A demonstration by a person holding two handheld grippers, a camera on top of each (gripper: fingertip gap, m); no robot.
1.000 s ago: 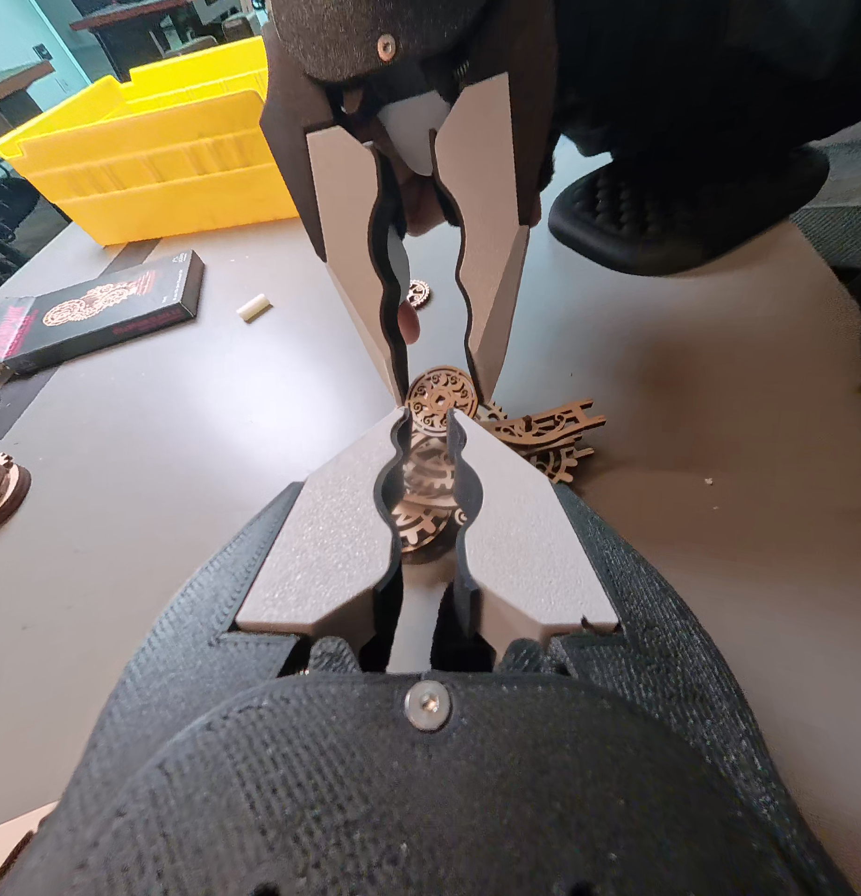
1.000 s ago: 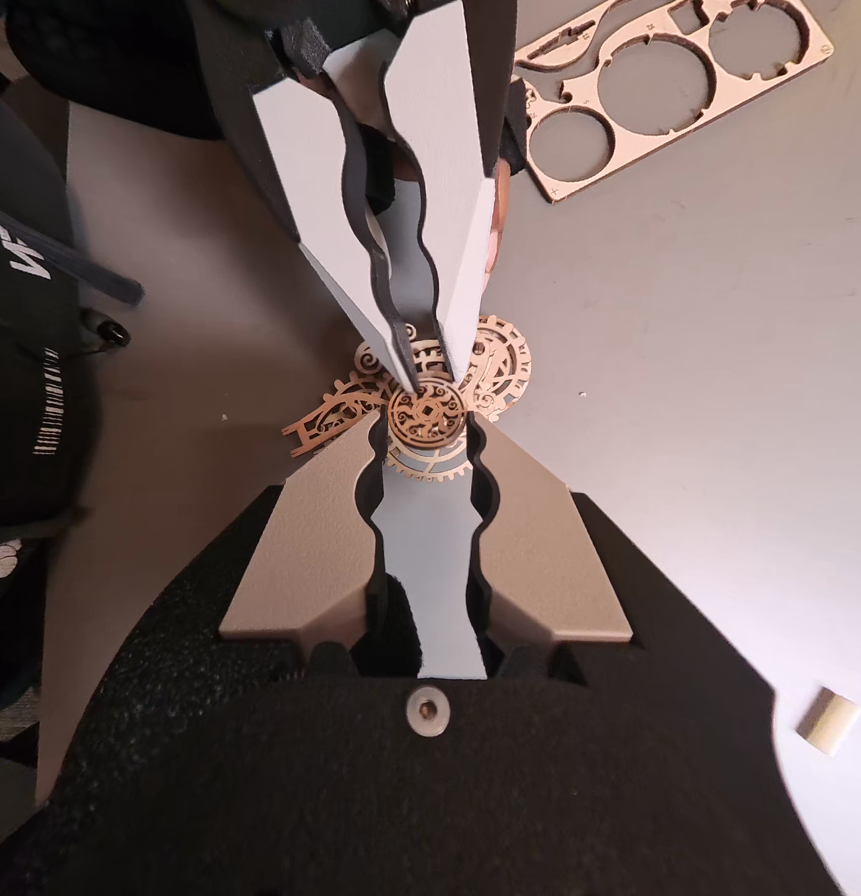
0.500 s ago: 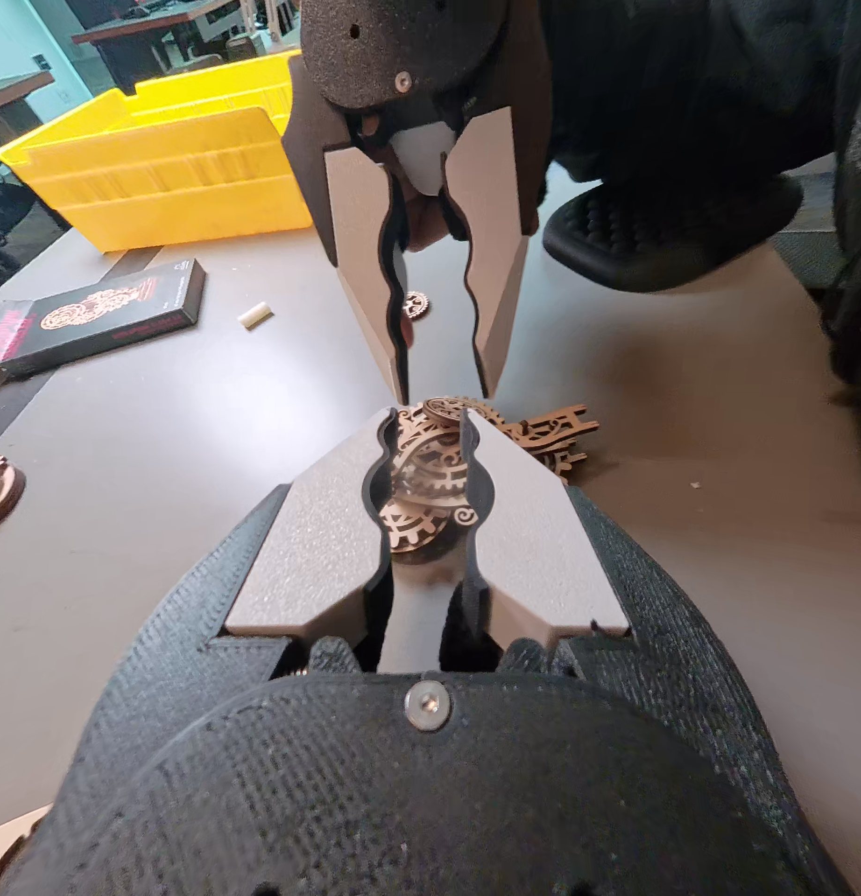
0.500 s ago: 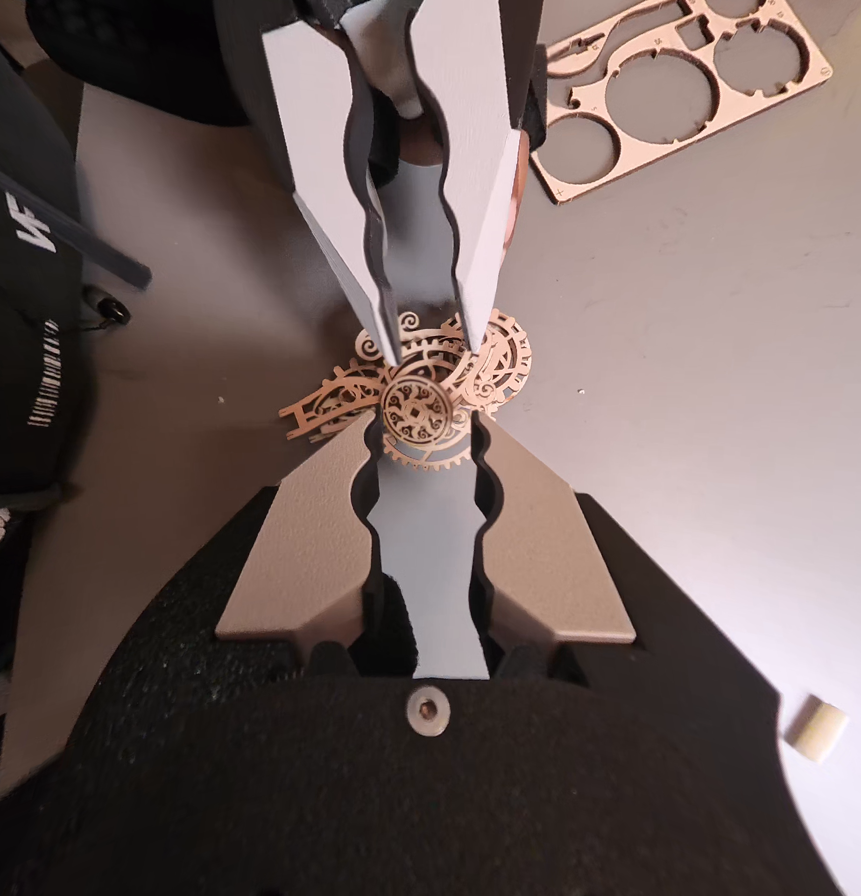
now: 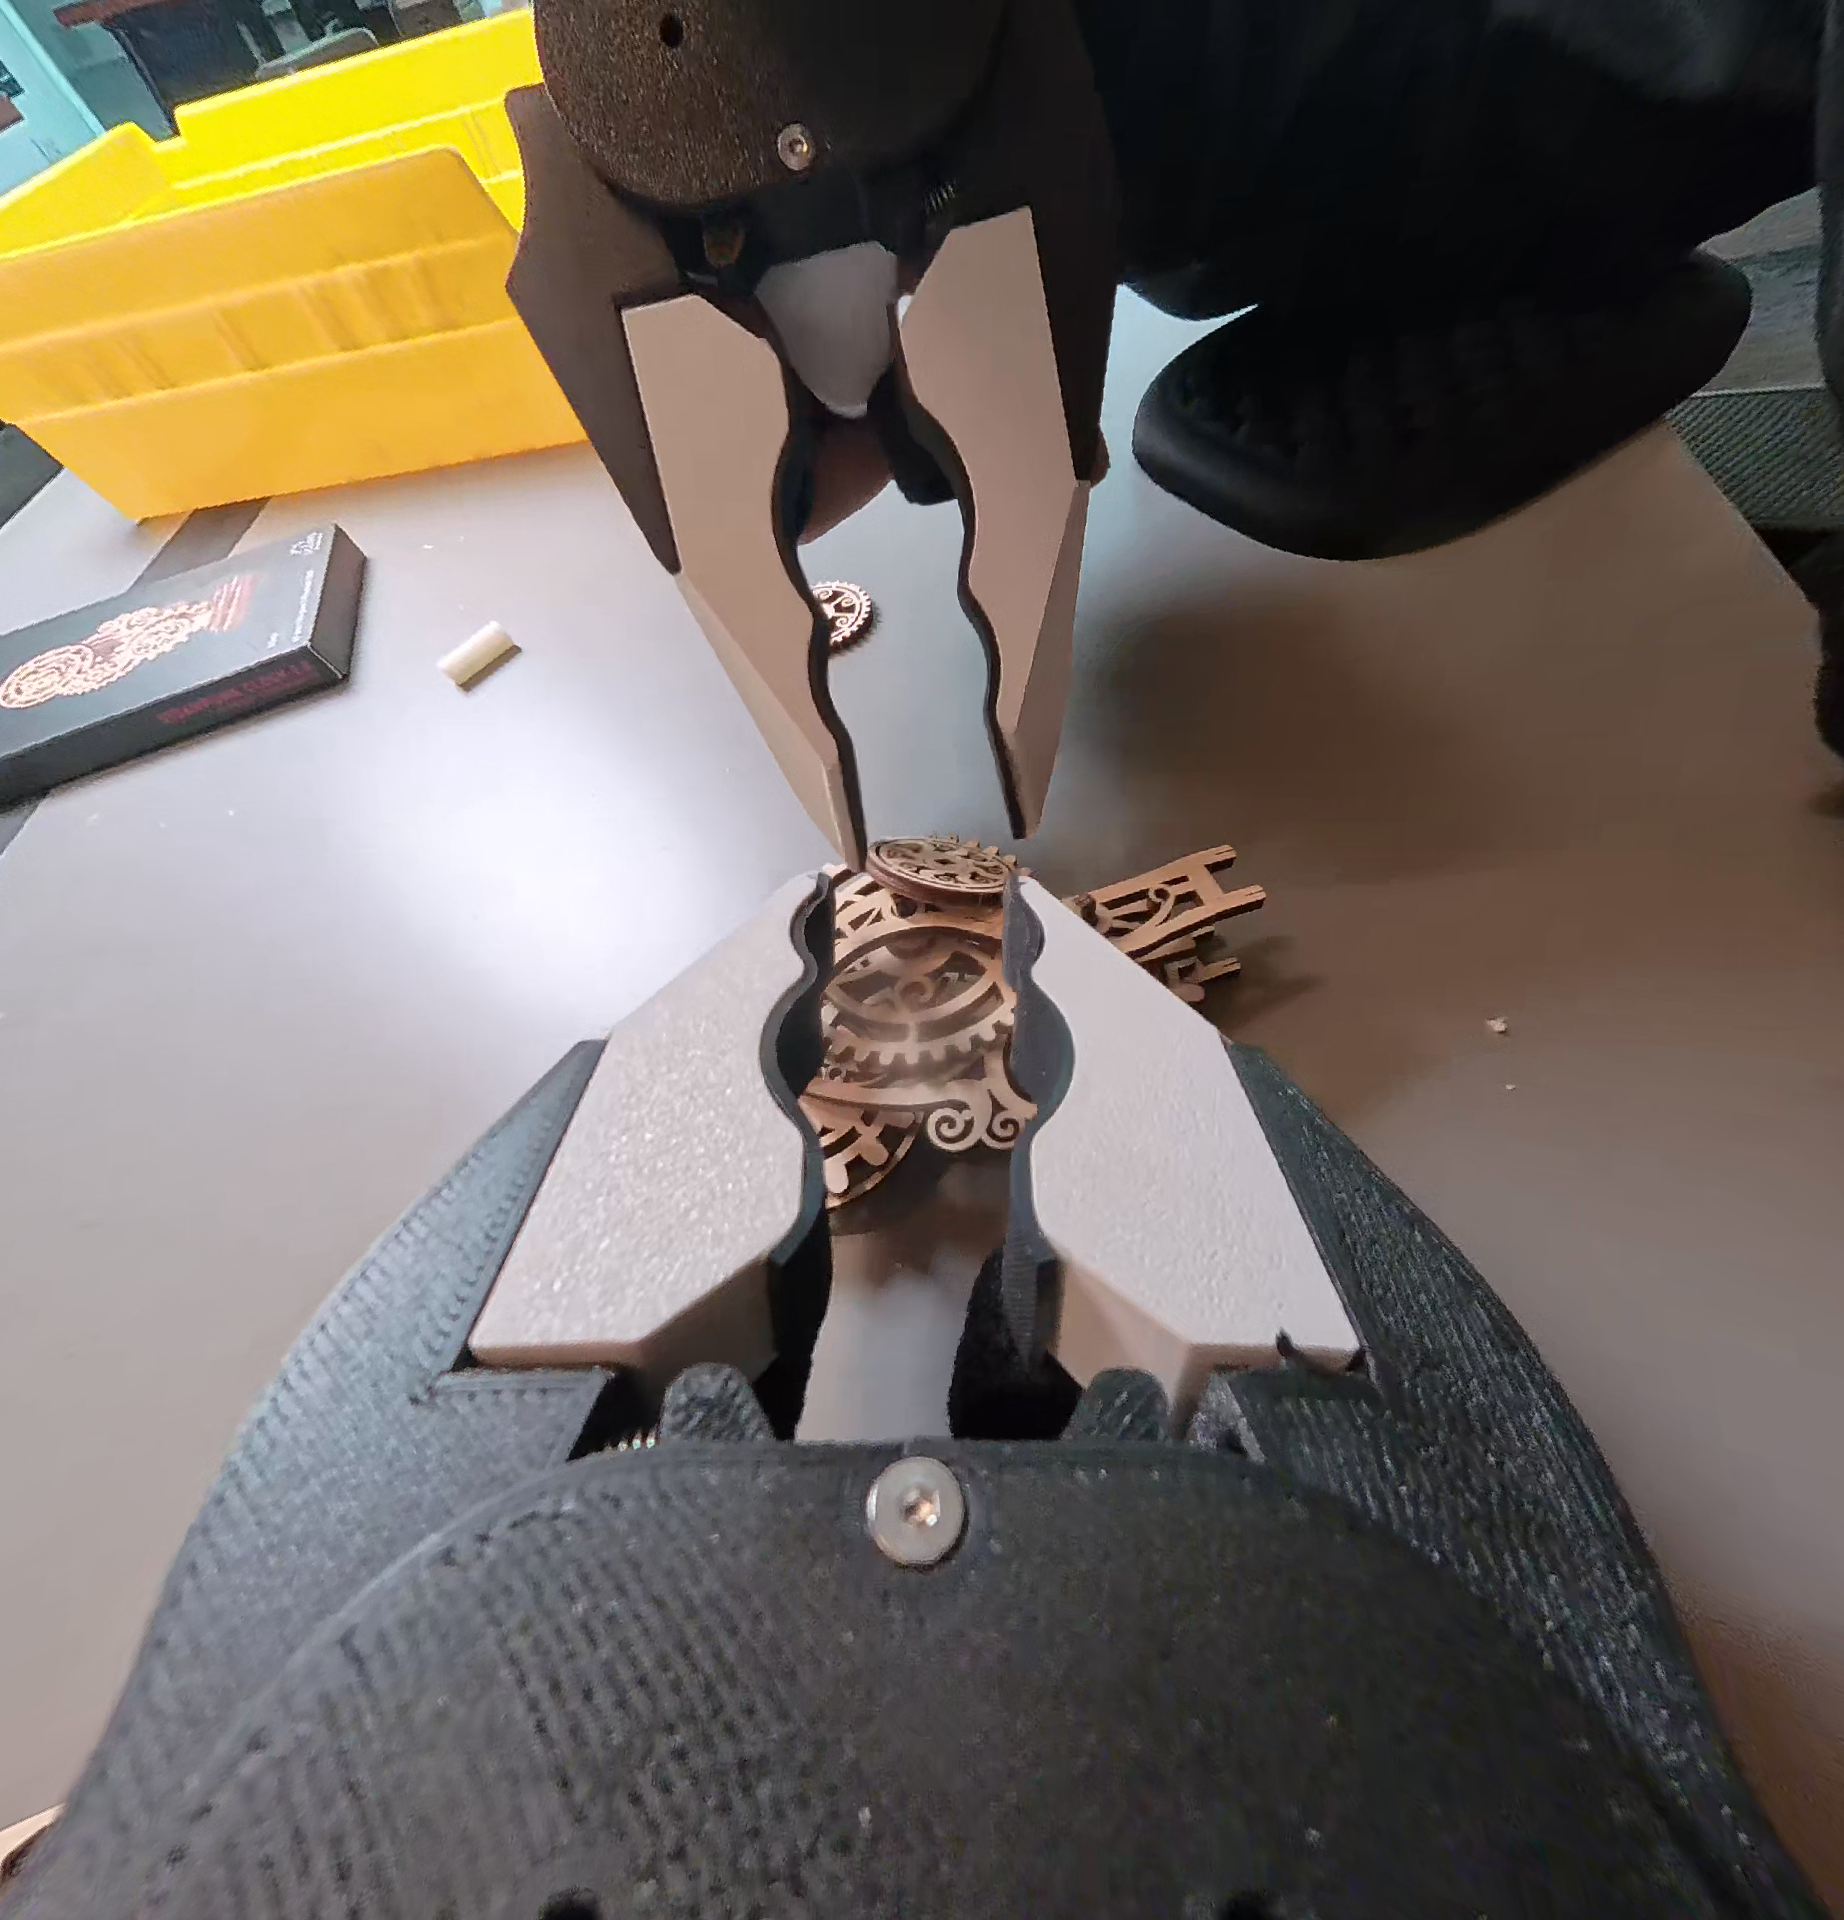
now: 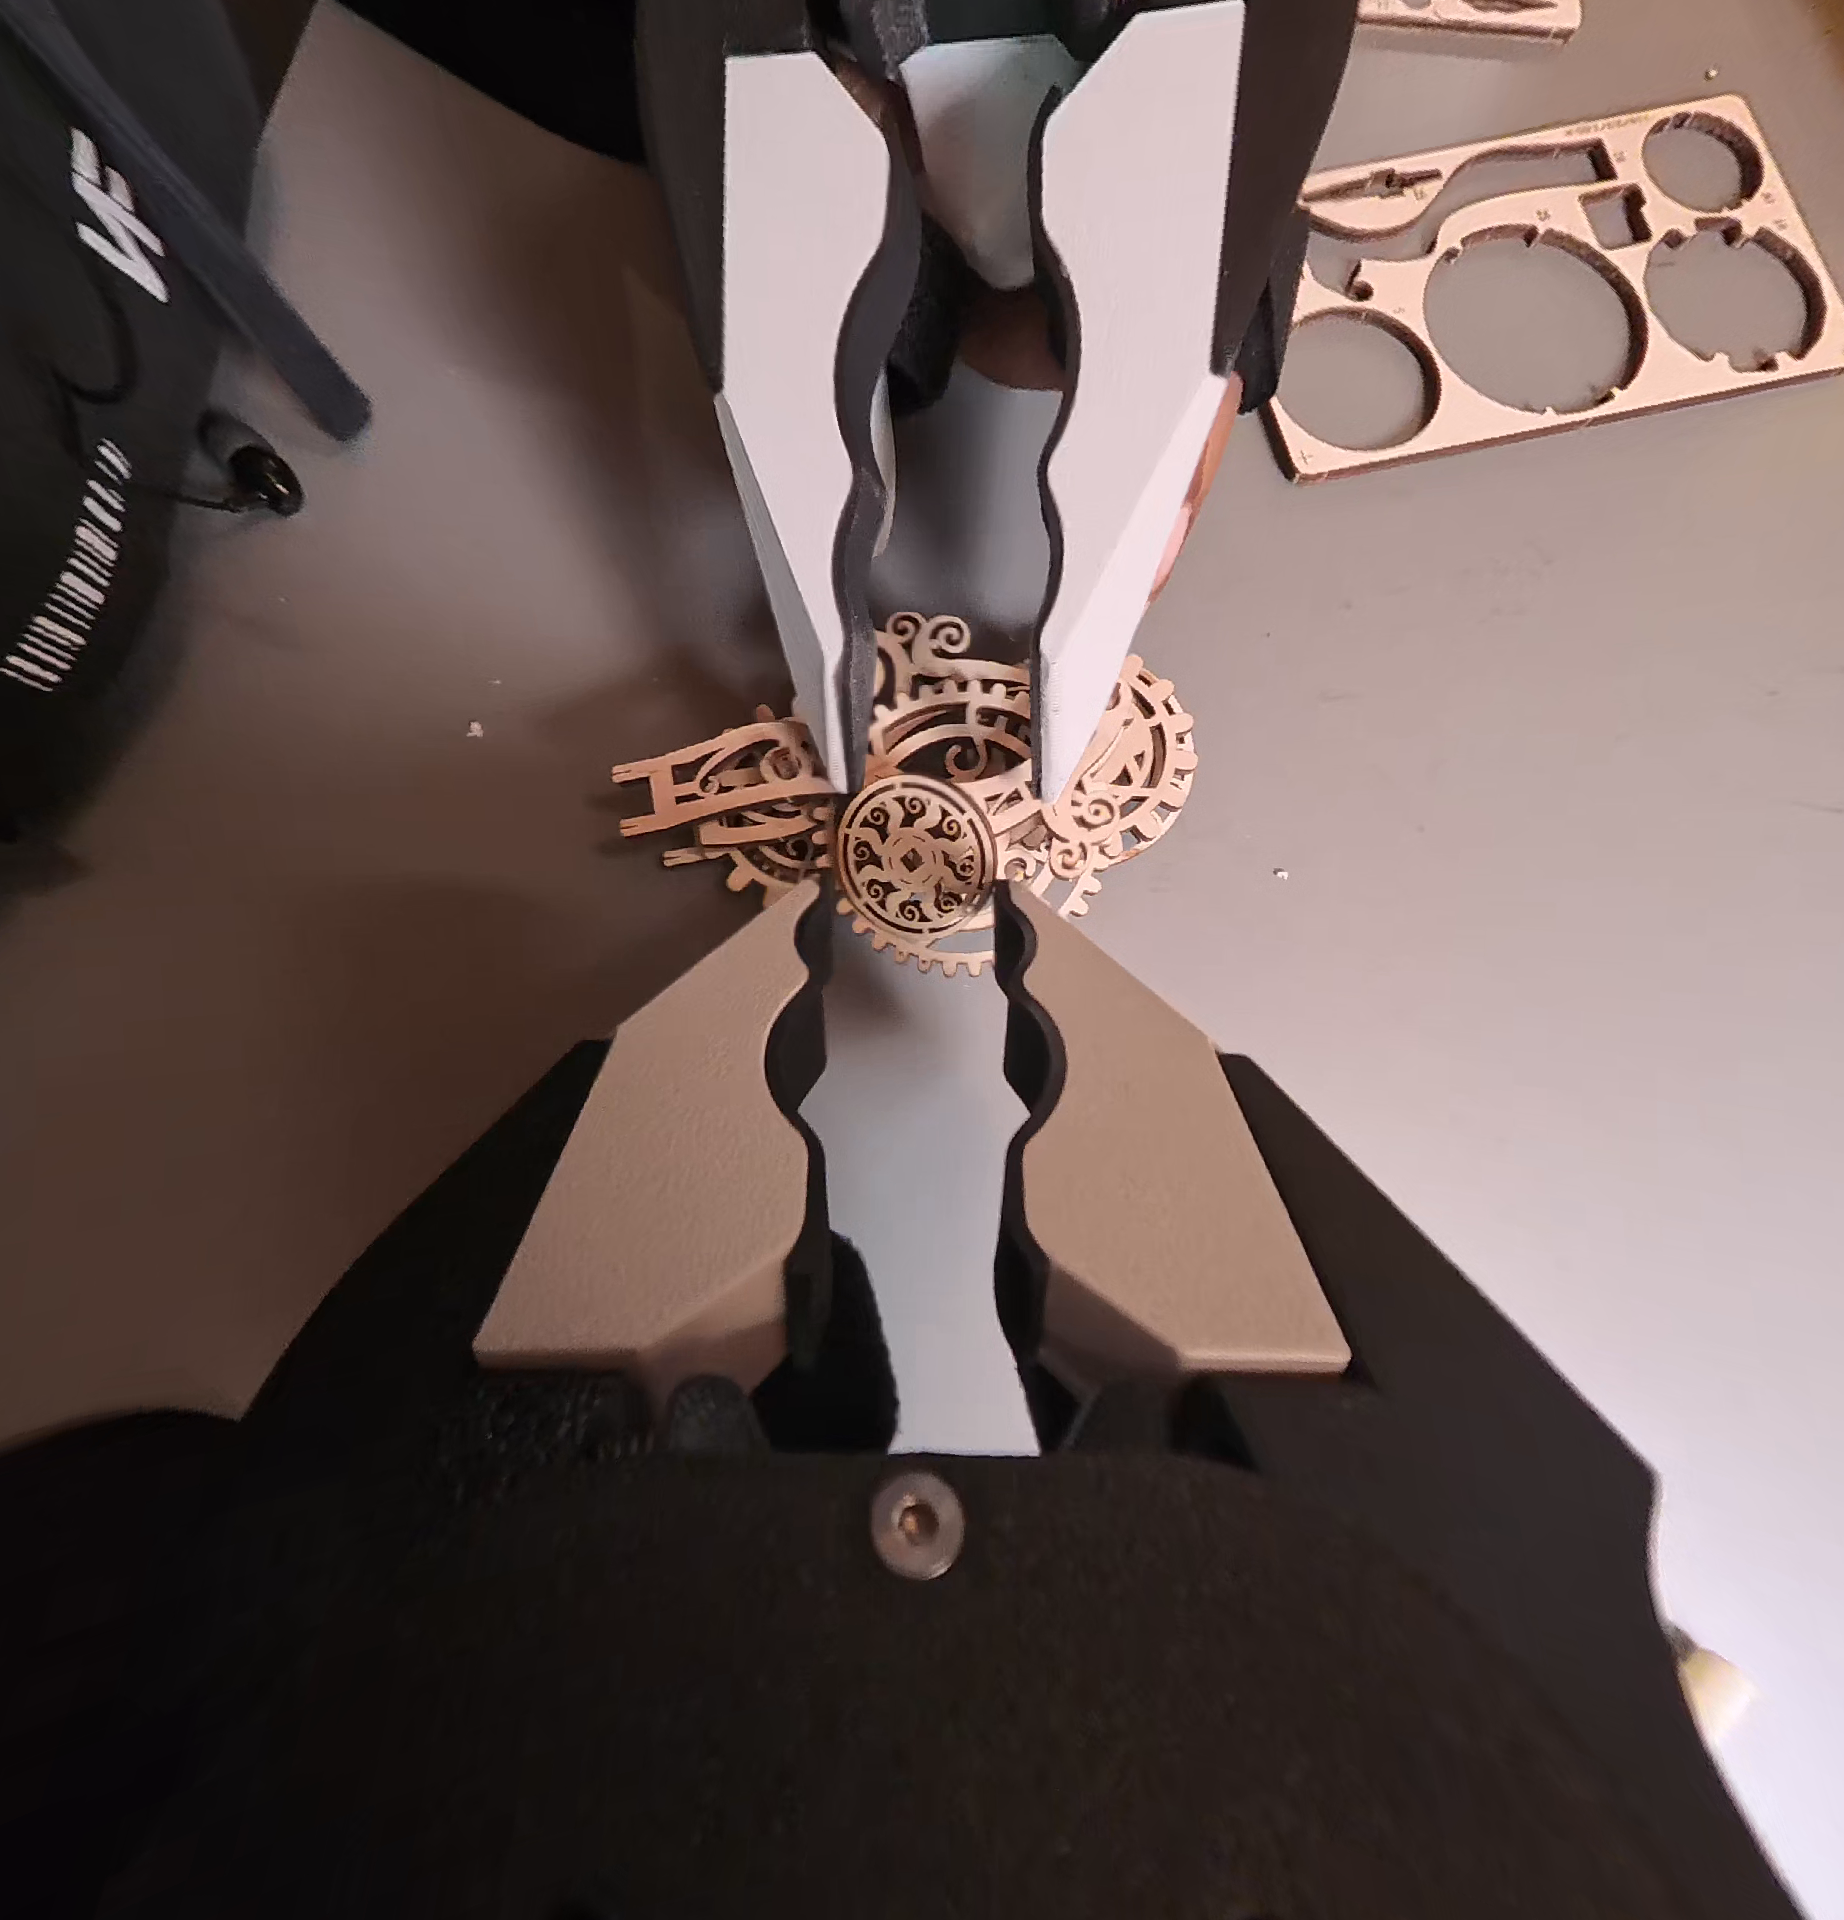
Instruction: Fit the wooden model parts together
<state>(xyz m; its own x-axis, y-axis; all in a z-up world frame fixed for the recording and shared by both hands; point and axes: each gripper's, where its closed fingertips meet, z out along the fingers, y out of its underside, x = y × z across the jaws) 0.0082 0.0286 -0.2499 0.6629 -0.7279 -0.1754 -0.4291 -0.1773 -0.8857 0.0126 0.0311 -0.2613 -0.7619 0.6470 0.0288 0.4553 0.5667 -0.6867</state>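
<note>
Your right claw (image 6: 913,914) grips the round disc (image 6: 916,854) over the gear assembly (image 6: 1105,769); your left claw (image 5: 918,894) straddles it, unclamped. Next, press the disc squarely onto its hub.

Left gripper (image 5: 918,894): black, coarsely ribbed printed housing with a domed top and one silver countersunk screw (image 5: 916,1522) on the midline; two flat, wedge-shaped grey fingers (image 5: 679,1132) taper forward, each lined along its inner edge with a wavy black pad. Right gripper (image 6: 910,914): matching build, with a grainy black shell, a single screw (image 6: 915,1536) and beige-grey fingers (image 6: 689,1143) bearing the same scalloped black lining. The person's garment (image 6: 76,436) is black with white printed markings
</note>
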